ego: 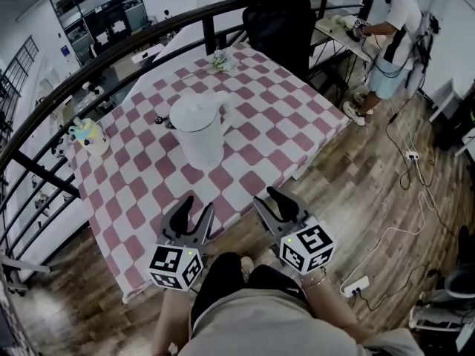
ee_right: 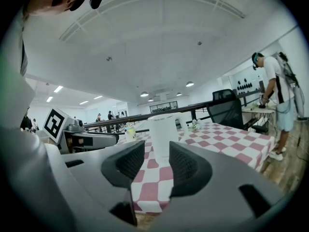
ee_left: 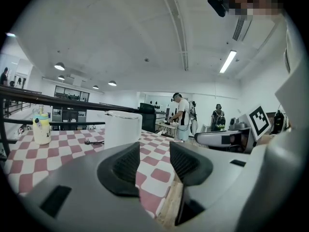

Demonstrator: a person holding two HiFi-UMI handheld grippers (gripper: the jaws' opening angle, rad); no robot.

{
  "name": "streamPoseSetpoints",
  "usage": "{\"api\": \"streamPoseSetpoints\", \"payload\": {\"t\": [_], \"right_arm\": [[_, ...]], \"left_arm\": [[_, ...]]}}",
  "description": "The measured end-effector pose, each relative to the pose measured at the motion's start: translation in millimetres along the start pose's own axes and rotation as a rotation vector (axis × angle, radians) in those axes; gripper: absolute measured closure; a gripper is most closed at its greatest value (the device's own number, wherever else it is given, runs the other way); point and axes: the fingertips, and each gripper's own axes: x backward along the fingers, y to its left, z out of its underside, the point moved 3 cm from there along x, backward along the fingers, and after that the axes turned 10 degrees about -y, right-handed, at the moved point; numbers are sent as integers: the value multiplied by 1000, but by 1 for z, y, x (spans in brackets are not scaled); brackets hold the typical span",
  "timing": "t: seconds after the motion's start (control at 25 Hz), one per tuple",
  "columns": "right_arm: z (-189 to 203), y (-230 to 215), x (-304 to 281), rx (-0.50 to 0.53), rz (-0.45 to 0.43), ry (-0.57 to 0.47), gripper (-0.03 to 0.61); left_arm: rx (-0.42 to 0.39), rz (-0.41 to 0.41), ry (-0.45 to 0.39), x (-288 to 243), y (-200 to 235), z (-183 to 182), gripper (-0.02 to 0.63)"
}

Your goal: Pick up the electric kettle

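Note:
The white electric kettle (ego: 199,128) stands upright, lid on, in the middle of the red-and-white checkered table (ego: 256,136). Both grippers hover side by side at the table's near edge, short of the kettle and not touching it. My left gripper (ego: 194,210) has its jaws apart with only tablecloth showing between them. My right gripper (ego: 271,202) is likewise open and empty. In the left gripper view the kettle (ee_left: 123,128) is ahead and slightly left of the gripper (ee_left: 154,161). In the right gripper view the kettle (ee_right: 164,132) stands straight ahead of the gripper (ee_right: 157,164), handle to the right.
A small yellow-and-white bottle (ego: 90,133) sits near the table's left edge, a small bundle (ego: 221,61) at the far edge, and a dark cord (ego: 162,121) left of the kettle. A black railing (ego: 111,58) curves behind. A person (ego: 393,35) works at a desk at the back right. A power strip (ego: 355,284) lies on the floor.

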Motion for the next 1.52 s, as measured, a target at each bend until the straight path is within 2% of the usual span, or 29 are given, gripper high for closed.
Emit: {"api": "streamPoseSetpoints", "payload": {"t": [0.4,0.84,1.32,1.52], "right_arm": [[7,-7,-38,-21,-44,45,428],[-8,-18,-111,18,-91,54,430],[-1,-30,-158,21,-38,84,439],[5,-40,-167,16,-28,111,442]], "left_arm": [[16,-53,19,-15,30,8,422],[4,-76,-6,-47,82,-9,403],[-4,-33,43,-67,129,2,374],[7,-50,64,-68,136,13,370]]}}
